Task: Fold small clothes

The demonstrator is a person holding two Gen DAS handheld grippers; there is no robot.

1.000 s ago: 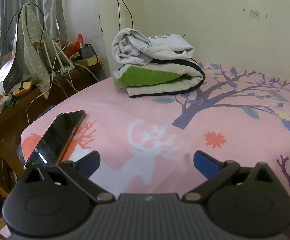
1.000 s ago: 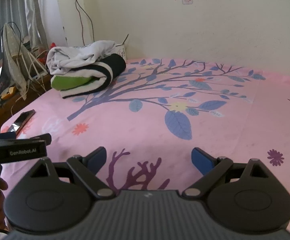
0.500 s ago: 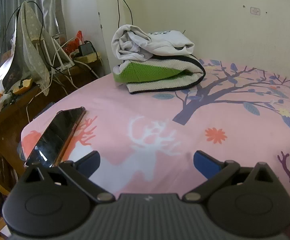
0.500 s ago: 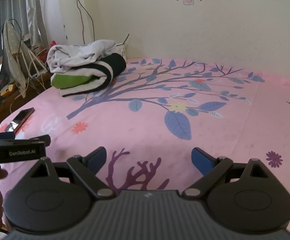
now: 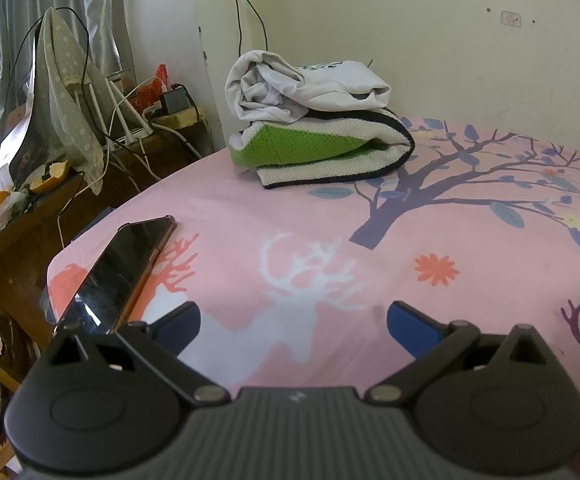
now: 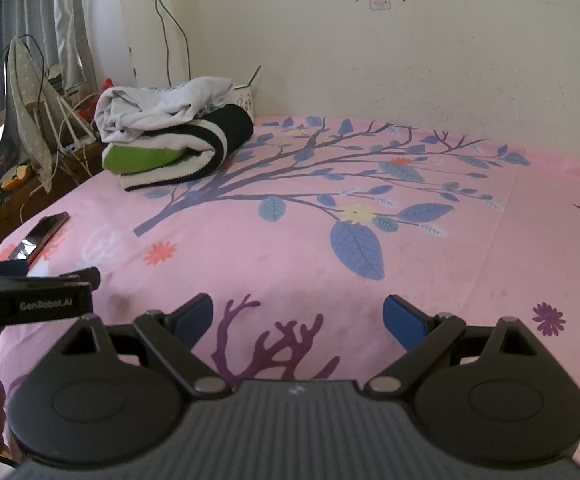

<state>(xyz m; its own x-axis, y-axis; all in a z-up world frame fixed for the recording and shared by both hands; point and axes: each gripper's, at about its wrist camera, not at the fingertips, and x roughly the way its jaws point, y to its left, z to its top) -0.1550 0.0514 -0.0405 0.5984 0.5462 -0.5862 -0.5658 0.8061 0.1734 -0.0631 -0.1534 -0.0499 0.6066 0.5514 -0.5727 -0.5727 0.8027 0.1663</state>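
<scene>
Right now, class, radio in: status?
Left gripper and right gripper open, empty. Clothes pile untouched, far corner. Phone near left gripper.

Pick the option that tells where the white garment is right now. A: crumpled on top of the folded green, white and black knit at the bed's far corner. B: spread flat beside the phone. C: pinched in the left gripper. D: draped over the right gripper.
A: the white garment lies bunched on the folded knit; both grippers are open and hold nothing.
</scene>
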